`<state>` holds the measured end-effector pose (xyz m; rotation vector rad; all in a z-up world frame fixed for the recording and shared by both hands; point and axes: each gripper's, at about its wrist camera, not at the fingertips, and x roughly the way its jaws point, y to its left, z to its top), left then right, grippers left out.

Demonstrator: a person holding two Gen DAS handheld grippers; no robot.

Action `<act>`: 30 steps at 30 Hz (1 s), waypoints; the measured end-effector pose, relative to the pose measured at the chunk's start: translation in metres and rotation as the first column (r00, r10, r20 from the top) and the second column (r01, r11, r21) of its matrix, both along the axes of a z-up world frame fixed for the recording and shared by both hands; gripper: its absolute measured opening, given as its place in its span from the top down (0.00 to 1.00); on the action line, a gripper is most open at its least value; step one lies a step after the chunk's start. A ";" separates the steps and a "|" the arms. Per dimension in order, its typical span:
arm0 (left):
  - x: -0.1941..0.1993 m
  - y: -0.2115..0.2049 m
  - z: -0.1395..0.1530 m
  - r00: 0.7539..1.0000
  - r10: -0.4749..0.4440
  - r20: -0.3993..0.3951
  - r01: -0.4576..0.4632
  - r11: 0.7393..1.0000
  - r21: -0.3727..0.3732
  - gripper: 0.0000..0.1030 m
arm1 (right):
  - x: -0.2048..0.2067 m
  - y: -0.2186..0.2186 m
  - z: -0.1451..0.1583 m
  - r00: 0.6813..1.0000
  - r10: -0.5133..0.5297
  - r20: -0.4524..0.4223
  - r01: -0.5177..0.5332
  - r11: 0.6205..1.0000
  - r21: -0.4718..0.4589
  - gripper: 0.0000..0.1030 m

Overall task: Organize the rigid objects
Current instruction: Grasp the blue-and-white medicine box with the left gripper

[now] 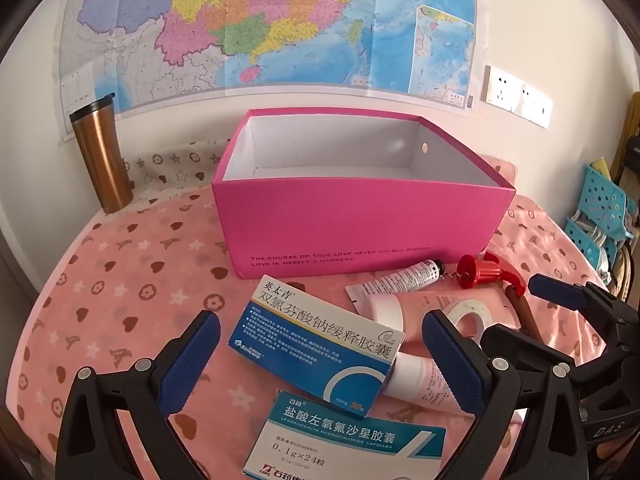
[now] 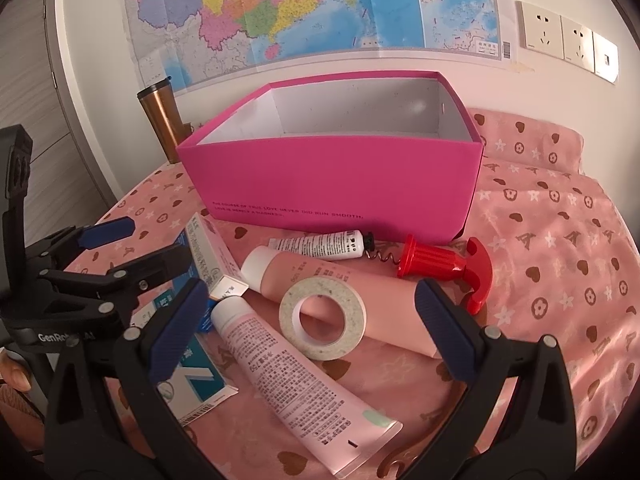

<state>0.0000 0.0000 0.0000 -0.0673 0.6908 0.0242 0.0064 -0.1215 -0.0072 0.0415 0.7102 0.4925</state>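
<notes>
Pink cloth (image 1: 120, 264) printed with hearts and flowers over the tabletop, coloured wall map (image 1: 256, 20) behind, copper travel mug (image 1: 102, 156) upright at far left beside the wall. Open pink box (image 1: 360, 224) at the middle back, white inside, nothing visible in it. Just in front of the box: small white tube (image 2: 320, 245) and red-handled corkscrew (image 2: 448, 268), lying end to end. Nearer: large pink tube (image 2: 344, 292) lying flat, roll of white tape (image 2: 322, 314) resting on it, second pink tube (image 2: 296, 380) angled toward the camera. To the left of these, 2 blue-and-white medicine cartons: upper carton (image 1: 316, 344) tilted over the lower carton (image 1: 344, 440).

Left claw (image 1: 324, 364) wide, tilted downward, hovering above the upper carton, gripping nothing. Right claw (image 2: 308, 328) wide too, tilted downward over the tape and pink tubes, empty. Both claws side by side, close together.
</notes>
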 end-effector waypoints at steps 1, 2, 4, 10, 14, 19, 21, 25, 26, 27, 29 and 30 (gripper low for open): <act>0.000 0.000 0.000 1.000 -0.001 -0.002 0.001 1.000 -0.001 0.00 | 0.000 0.000 0.000 1.000 0.001 -0.001 -0.001 1.000 0.000 0.00; 0.000 -0.001 -0.001 1.000 -0.001 -0.002 0.001 1.000 0.000 0.00 | 0.000 0.000 0.000 1.000 -0.002 0.000 0.002 1.000 -0.001 0.00; 0.000 -0.001 -0.001 1.000 -0.001 -0.003 0.001 1.000 -0.001 0.00 | 0.001 0.000 0.001 1.000 0.002 -0.001 -0.002 1.000 0.001 0.00; -0.002 -0.002 -0.001 1.000 0.000 -0.002 0.000 1.000 -0.002 0.00 | 0.000 0.001 0.001 1.000 0.005 0.001 -0.005 1.000 0.005 0.00; 0.001 -0.003 -0.001 1.000 -0.002 0.004 0.002 1.000 0.006 0.00 | 0.000 0.001 0.000 1.000 0.005 0.002 -0.005 1.000 0.009 0.00; -0.001 -0.002 -0.002 1.000 0.004 0.006 -0.004 1.000 0.007 0.00 | 0.000 0.003 -0.001 1.000 0.012 -0.001 -0.012 1.000 0.015 0.00; 0.000 0.002 -0.003 1.000 0.005 0.004 -0.005 1.000 0.008 0.00 | 0.000 0.004 -0.001 1.000 0.019 -0.004 -0.018 1.000 0.018 0.00; 0.002 0.008 -0.003 1.000 0.014 0.003 -0.014 1.000 0.008 0.00 | 0.001 0.005 -0.003 0.999 0.036 -0.011 -0.035 0.999 0.026 0.00; 0.003 0.010 -0.003 1.000 0.018 0.003 -0.018 1.000 0.008 0.00 | 0.000 0.006 -0.004 0.999 0.039 -0.011 -0.039 0.999 0.026 0.00; 0.003 0.013 -0.003 1.000 0.022 0.004 -0.023 1.000 0.013 0.00 | 0.000 0.006 -0.004 0.999 0.041 -0.012 -0.041 0.999 0.026 0.00; 0.005 0.021 -0.003 0.999 0.035 -0.011 -0.035 0.999 0.006 0.00 | 0.000 0.008 -0.005 0.999 0.052 -0.015 -0.052 0.998 0.029 0.01; 0.006 0.027 -0.003 0.999 0.040 -0.018 -0.040 0.999 0.001 0.00 | 0.000 0.009 -0.005 0.998 0.059 -0.018 -0.058 0.998 0.033 0.02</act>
